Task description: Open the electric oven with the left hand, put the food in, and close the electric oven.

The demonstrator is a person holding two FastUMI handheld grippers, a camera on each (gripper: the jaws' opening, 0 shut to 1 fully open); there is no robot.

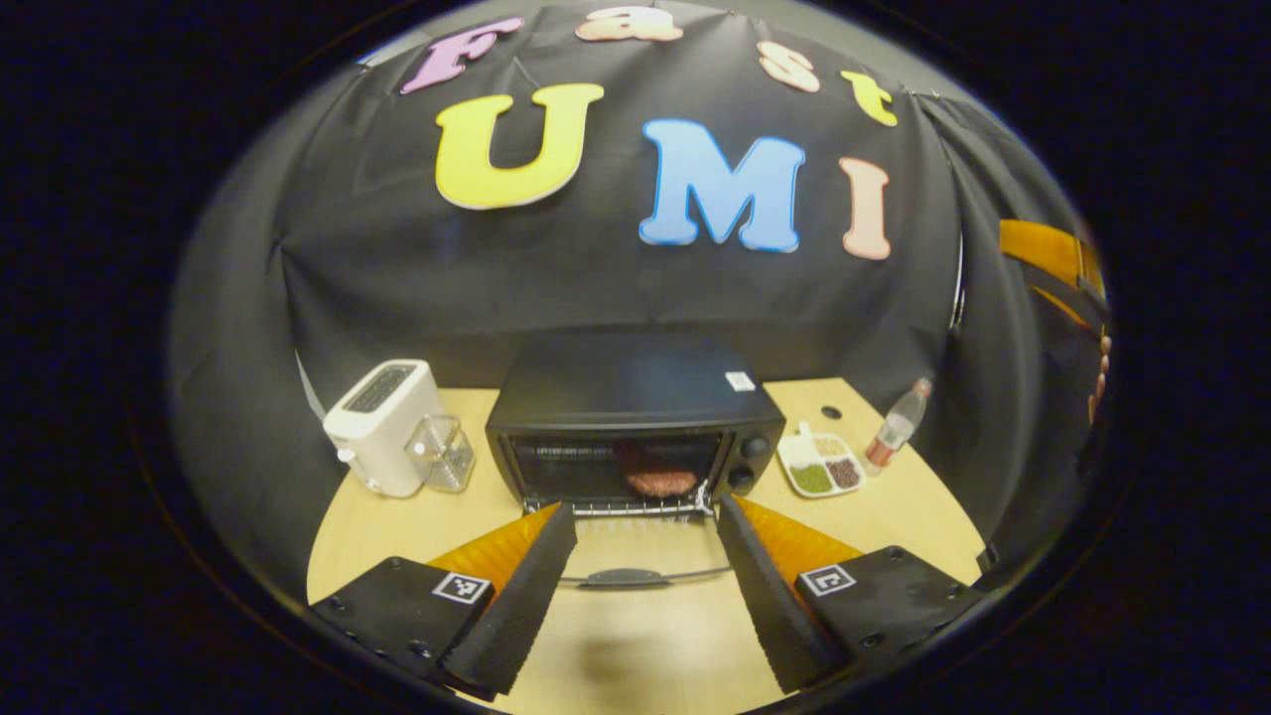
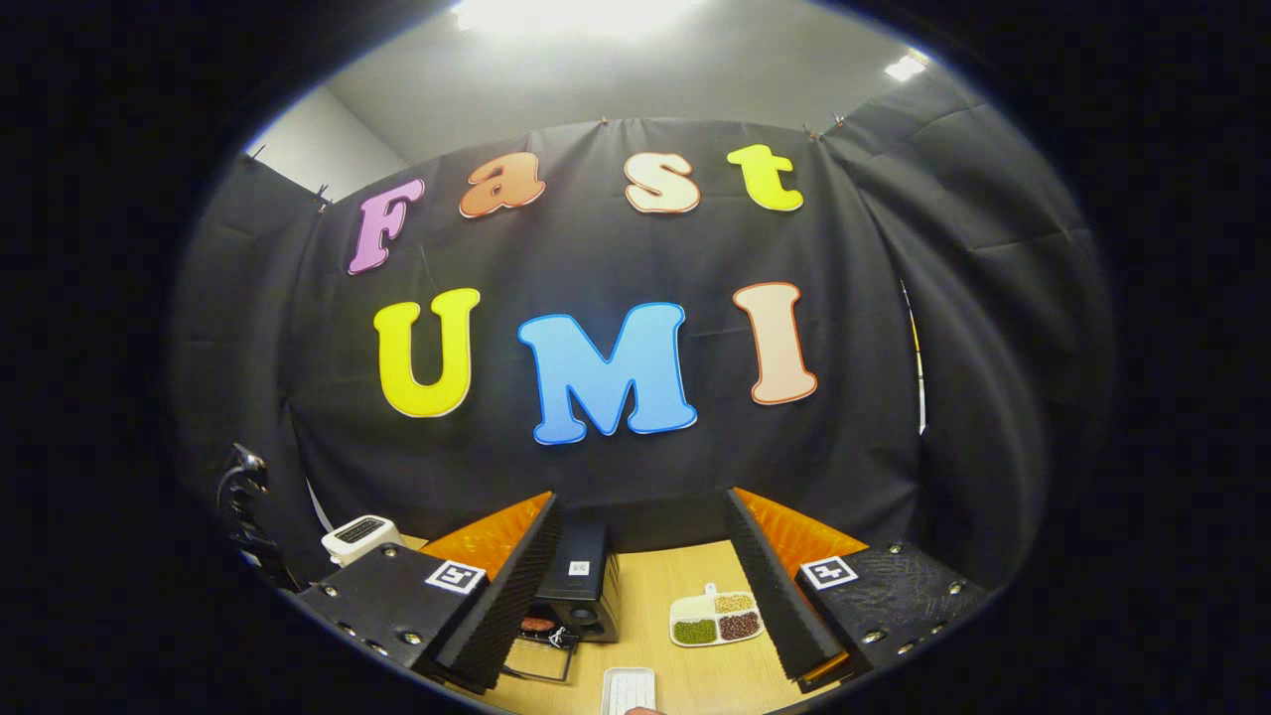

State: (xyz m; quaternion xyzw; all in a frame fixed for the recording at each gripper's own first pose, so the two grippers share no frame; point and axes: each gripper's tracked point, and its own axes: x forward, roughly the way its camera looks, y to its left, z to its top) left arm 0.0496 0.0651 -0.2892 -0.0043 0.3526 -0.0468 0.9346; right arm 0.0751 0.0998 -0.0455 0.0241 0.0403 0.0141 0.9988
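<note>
The black electric oven [image 1: 635,397] stands at the back of the wooden table [image 1: 894,516]. Its glass door [image 1: 635,546] hangs down flat toward me, handle [image 1: 624,577] at the near edge. A round brown patty [image 1: 661,483] lies on the wire rack inside. My left gripper [image 1: 645,506] is open just above the door, its fingers spread to either side of the handle and touching nothing. My right gripper [image 2: 639,497] is open and empty, held higher and to the right. There the oven [image 2: 581,586] shows from its side, with the patty [image 2: 537,624] inside and the door [image 2: 541,655] down.
A white toaster [image 1: 382,427] and a clear glass container [image 1: 442,452] sit left of the oven. A divided dish of beans [image 1: 820,464] and a small bottle [image 1: 897,427] sit to its right. A white tray [image 2: 629,690] lies near the table's front. A hand [image 1: 1097,382] shows at far right.
</note>
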